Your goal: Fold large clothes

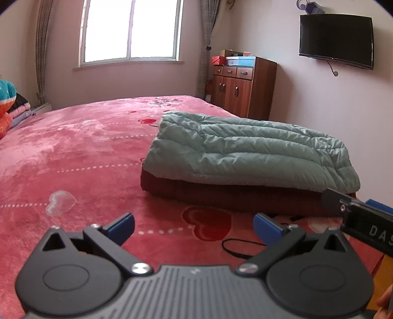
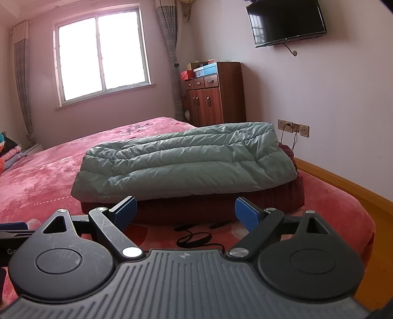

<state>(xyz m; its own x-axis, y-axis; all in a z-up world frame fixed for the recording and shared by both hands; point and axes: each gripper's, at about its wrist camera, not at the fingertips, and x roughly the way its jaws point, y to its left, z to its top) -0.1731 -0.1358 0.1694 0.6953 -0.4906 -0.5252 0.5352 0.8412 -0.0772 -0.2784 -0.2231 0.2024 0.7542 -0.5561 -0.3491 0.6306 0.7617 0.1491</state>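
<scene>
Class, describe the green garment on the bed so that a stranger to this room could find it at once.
Start at the big bed with the pink heart-patterned blanket, and look to its near corner on the side of the wall-mounted TV. There lies a folded pale green quilted down jacket, puffy and stitched in rows. It rests on top of a dark maroon folded garment, the only green thing on the bed.

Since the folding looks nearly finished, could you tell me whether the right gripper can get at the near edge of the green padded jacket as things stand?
Probably yes. The right gripper is open and faces the green padded jacket with only bare bedspread and a thin black cord lying between.
</scene>
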